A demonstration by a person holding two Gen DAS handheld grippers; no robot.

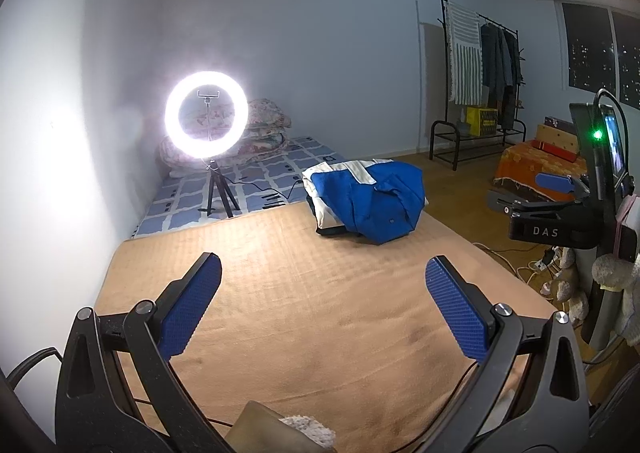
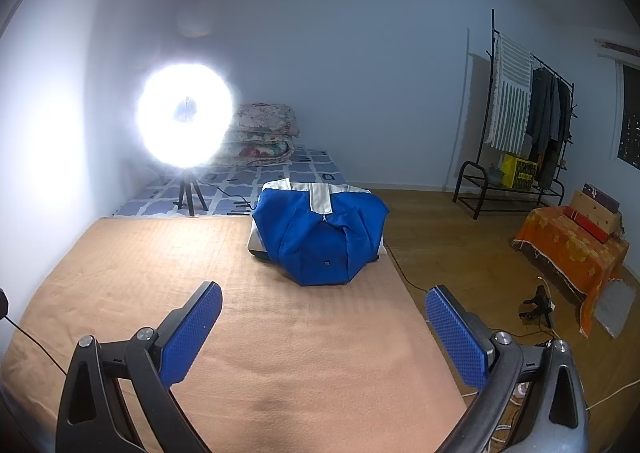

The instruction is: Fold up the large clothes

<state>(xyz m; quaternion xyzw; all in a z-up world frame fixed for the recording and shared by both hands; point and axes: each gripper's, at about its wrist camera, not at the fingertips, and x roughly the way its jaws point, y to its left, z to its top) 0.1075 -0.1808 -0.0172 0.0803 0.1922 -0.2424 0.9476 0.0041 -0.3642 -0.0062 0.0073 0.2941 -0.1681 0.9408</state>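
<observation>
A blue garment with white trim [image 1: 370, 205] [image 2: 320, 237] lies folded on top of a small pile of folded clothes at the far right corner of the tan blanket [image 1: 304, 293] [image 2: 224, 293]. My left gripper [image 1: 323, 265] hangs open over the middle of the blanket, well short of the pile, with nothing between its blue pads. My right gripper [image 2: 323, 293] is open too, above the blanket's right part, with the pile straight ahead of it. In the left wrist view the right gripper's body [image 1: 560, 209] shows at the right edge.
A bright ring light on a tripod [image 1: 208, 121] [image 2: 186, 121] stands on the checked mattress [image 1: 256, 181] beyond the blanket, by folded floral quilts [image 2: 264, 133]. A clothes rack [image 2: 524, 125], an orange-covered box [image 2: 568, 249] and cables on the wooden floor lie to the right.
</observation>
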